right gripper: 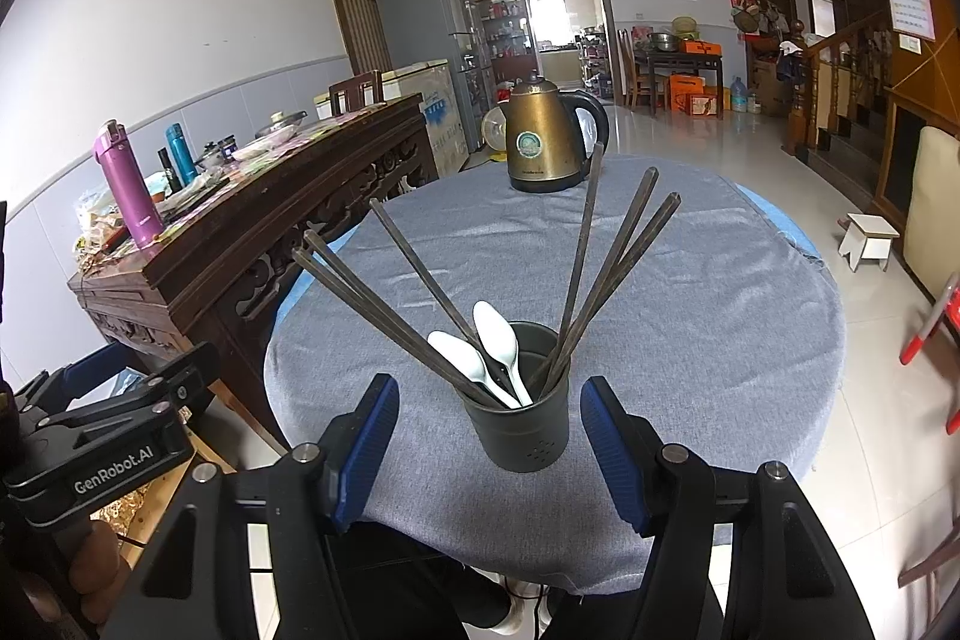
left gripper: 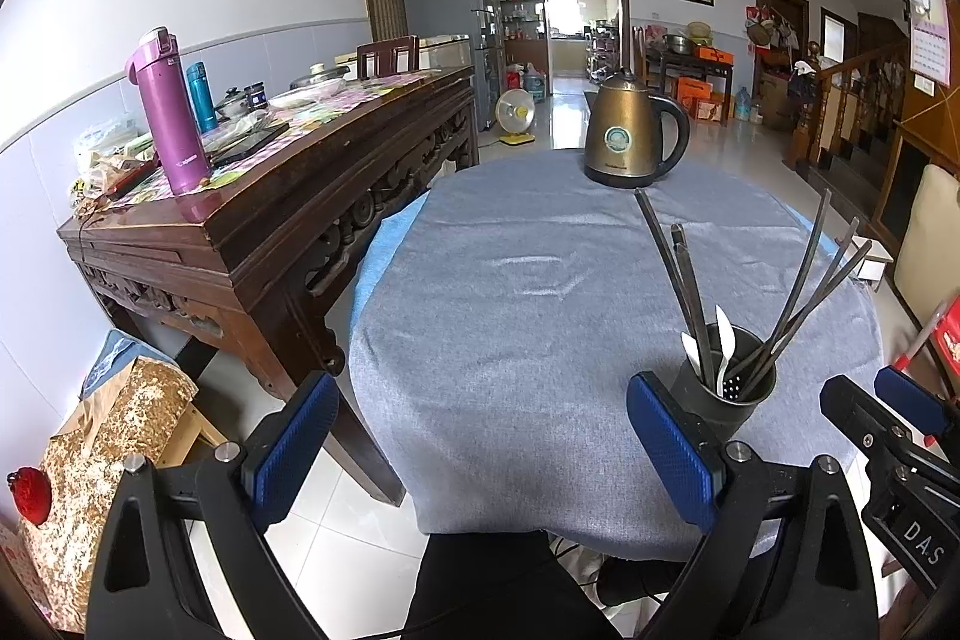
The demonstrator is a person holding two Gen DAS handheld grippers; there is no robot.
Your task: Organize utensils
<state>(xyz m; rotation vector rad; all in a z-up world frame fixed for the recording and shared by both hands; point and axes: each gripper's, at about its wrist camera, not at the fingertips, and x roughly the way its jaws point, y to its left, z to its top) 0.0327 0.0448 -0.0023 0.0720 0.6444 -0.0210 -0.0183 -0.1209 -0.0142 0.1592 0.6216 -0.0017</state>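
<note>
Utensils stand gathered in a dark cylindrical metal holder (right gripper: 521,424) near the front edge of a round table draped in a grey-blue cloth (right gripper: 690,316): six long dark chopsticks (right gripper: 606,274) fan out to left and right above its rim, and two white plastic spoons (right gripper: 495,334) lean bowl-up between them. My right gripper (right gripper: 489,451) hangs just short of the holder, its blue-padded jaws standing wide on either side of the cup and apart from its wall, gripping nothing. My left gripper (left gripper: 480,451) is poised over the near left part of the cloth, jaws spread wide and empty; from its view the holder (left gripper: 723,388) sits just beyond its right finger. At the far side of the table stands a bronze-coloured electric kettle with a black handle (right gripper: 543,139), well apart from the holder. To the left, beside the table, runs a dark carved wooden sideboard (left gripper: 270,220) bearing a tall purple flask (left gripper: 168,112), a slim teal flask (left gripper: 201,97) and assorted clutter. A small white wooden stool (right gripper: 867,241) rests on the pale tiled floor at right. My dark-trousered legs (left gripper: 480,592) show below the near table edge.
</note>
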